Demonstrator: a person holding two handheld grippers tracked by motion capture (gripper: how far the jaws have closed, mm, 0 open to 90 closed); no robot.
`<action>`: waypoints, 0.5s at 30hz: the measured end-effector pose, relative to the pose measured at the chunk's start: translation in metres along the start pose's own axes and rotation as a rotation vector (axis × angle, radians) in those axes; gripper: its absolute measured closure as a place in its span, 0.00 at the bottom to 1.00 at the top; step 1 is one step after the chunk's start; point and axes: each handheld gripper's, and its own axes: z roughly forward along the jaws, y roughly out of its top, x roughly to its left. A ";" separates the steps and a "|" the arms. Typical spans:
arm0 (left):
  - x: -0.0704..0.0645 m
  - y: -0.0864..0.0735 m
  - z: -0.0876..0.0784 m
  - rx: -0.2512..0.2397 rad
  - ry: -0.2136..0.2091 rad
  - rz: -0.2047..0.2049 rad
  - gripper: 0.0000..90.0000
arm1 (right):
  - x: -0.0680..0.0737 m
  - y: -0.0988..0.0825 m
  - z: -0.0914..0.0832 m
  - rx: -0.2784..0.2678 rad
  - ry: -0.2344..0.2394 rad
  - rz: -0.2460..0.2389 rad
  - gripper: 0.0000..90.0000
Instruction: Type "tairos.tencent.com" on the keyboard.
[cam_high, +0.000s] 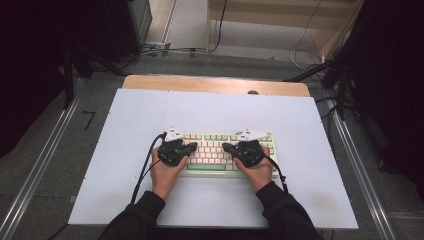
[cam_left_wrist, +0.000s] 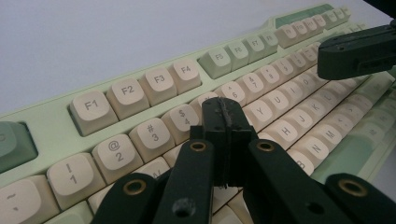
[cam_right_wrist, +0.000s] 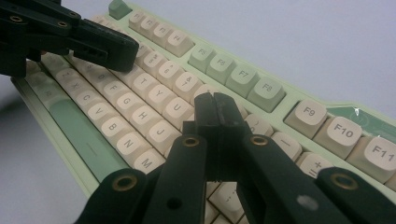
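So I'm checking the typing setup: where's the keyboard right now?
In the high view, the green-and-cream keyboard lies centre-front on the white table, under both shut grippers.

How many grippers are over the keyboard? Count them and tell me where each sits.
2. The left gripper sits over the left half of the keyboard, jaws shut; the right gripper sits over the right half, jaws shut, tips facing each other.

High view: even overhead light, white bench (cam_high: 125, 150) bright and flat, no glare, room going near black at both sides. Soft shadows under hands, whole frame bit soft. Gripper views: keyboard (cam_left_wrist: 154, 79) legends crisp mid-frame, far keys blurry, near jaws dark and kinda fuzzy, slight blue-grey cast.
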 end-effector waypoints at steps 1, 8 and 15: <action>0.000 0.000 0.000 0.000 0.000 0.000 1.00 | 0.000 0.000 0.000 0.000 0.000 0.000 0.98; 0.000 -0.001 0.002 0.017 0.003 0.002 1.00 | 0.000 0.000 0.000 0.003 -0.002 0.002 0.98; -0.001 0.001 -0.004 -0.020 -0.005 -0.004 1.00 | 0.000 0.000 0.000 0.001 -0.002 0.002 0.98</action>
